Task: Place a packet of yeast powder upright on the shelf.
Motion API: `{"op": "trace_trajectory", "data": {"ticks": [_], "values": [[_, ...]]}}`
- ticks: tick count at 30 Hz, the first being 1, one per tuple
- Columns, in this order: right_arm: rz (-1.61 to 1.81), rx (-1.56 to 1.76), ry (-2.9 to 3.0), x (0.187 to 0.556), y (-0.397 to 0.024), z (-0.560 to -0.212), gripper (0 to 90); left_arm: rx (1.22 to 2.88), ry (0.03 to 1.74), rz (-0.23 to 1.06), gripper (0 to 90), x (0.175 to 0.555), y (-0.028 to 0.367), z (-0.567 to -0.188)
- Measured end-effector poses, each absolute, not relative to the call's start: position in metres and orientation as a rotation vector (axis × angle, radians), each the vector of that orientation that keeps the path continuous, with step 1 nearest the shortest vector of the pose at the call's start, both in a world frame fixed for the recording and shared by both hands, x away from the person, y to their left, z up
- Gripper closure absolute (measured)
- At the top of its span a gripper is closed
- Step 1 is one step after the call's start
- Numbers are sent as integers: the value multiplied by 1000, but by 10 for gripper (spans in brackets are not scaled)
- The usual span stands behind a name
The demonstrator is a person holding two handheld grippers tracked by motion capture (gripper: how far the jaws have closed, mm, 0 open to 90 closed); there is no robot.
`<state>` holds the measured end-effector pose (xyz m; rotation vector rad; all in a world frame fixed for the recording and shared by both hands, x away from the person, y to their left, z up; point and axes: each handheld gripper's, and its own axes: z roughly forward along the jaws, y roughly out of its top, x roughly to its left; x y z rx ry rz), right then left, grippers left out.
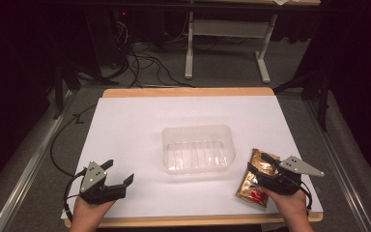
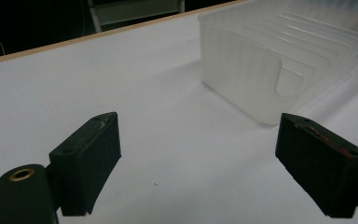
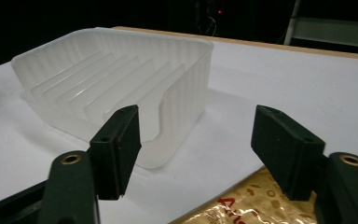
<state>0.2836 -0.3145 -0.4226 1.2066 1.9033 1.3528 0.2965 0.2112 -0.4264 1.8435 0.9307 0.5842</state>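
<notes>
The packet (image 1: 255, 178) lies flat on the white table (image 1: 140, 121) at the near right, just right of the clear tray (image 1: 198, 149) that sits mid-table. It looks like a gold foil pouch with a red mark near its near end — light, soft and crinkly, probably slick on its faces, so it will likely bend rather than lift as a board. A pinch across one edge or a corner seam seems the safest hold; squeezing the puffed middle could let the foil slide out.

The right gripper (image 1: 265, 175) hovers right over the packet with its jaws spread wide and nothing between them. In the right gripper view the packet (image 3: 256, 205) shows just below and between the jaws, with the tray (image 3: 121, 93) beyond to the left.

The left gripper (image 1: 118, 173) rests at the near left, well apart from the packet, jaws likewise spread and empty — its own view looks across bare table to the tray (image 2: 279, 60).
</notes>
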Motion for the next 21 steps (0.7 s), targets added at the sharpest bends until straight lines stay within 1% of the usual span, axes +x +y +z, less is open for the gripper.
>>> {"op": "trace_trajectory", "data": {"ticks": [4,8,10,13,14,15,16,17,18,19,21], "values": [[1347,1227,1886,282,-320,-423,377,1834,932,593,151,300,212,-424],[1315,1249,1891,277,-326,-425,442,1833,948,599,171,307,207,-423],[1290,1249,1878,272,-331,-425,483,1842,975,596,215,311,205,-425],[1270,1297,1863,268,-340,-428,537,1838,987,574,304,315,204,-424],[1254,1330,1859,264,-347,-430,590,1832,978,568,365,316,203,-424],[1254,1330,1859,264,-347,-430,590,1831,969,570,365,316,202,-423],[1227,1355,1863,263,-354,-434,636,1829,958,578,434,317,201,-423],[1227,1355,1863,263,-354,-434,636,1830,958,585,434,318,200,-422],[1213,1375,1865,262,-357,-436,657,1824,957,589,452,319,200,-422],[1194,1405,1875,262,-361,-439,710,1817,952,583,484,320,199,-422],[1152,1433,1887,260,-367,-444,786,1828,948,598,503,322,197,-423]]}}
